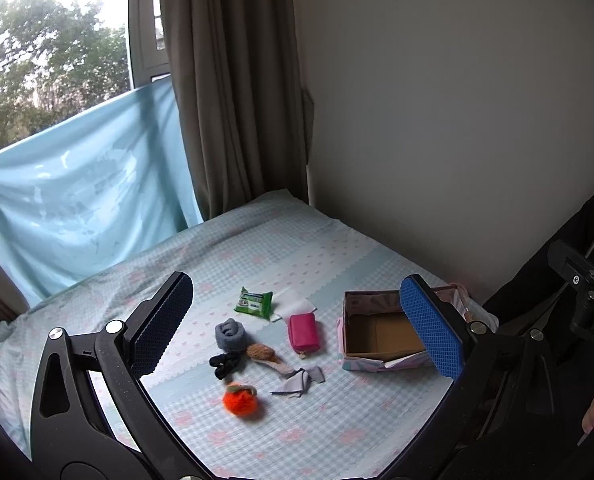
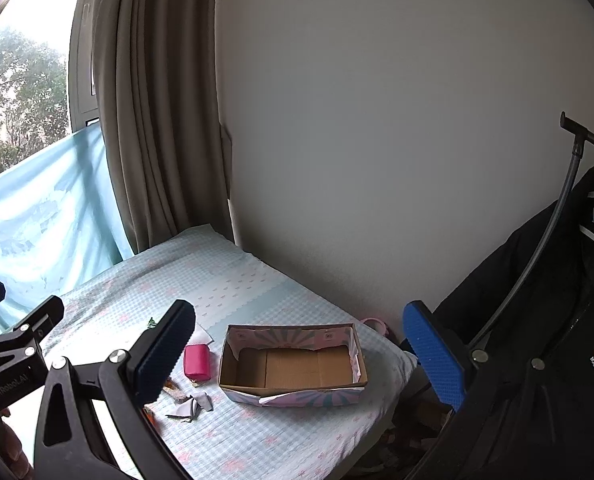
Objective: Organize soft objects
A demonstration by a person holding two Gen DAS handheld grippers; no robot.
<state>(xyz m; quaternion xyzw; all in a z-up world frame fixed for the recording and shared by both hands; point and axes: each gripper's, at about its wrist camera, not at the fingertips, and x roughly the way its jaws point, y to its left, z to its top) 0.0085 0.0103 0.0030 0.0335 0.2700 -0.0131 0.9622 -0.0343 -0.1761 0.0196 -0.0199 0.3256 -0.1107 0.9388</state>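
Note:
Small soft items lie on a checked bed sheet [image 1: 337, 432]: a green wipes pack [image 1: 254, 302], a pink pouch [image 1: 303, 331], a rolled grey sock [image 1: 230, 335], a black scrunchie [image 1: 224, 364], a brown fuzzy piece [image 1: 260, 351], a grey cloth scrap [image 1: 299, 382] and an orange plush fruit [image 1: 240, 398]. An empty open cardboard box [image 1: 381, 334] stands to their right. My left gripper [image 1: 297, 326] hovers open above them, holding nothing. My right gripper [image 2: 309, 350] hangs open above the box [image 2: 293, 364]; the pouch [image 2: 197, 361] and scrap [image 2: 191, 405] show to its left.
A plain wall runs along the bed's right side, with a brown curtain [image 1: 233, 92] and light blue sheet [image 1: 77, 196] over the window behind. A black jacket [image 2: 557, 320] hangs at the right. A pink object [image 2: 375, 325] lies behind the box.

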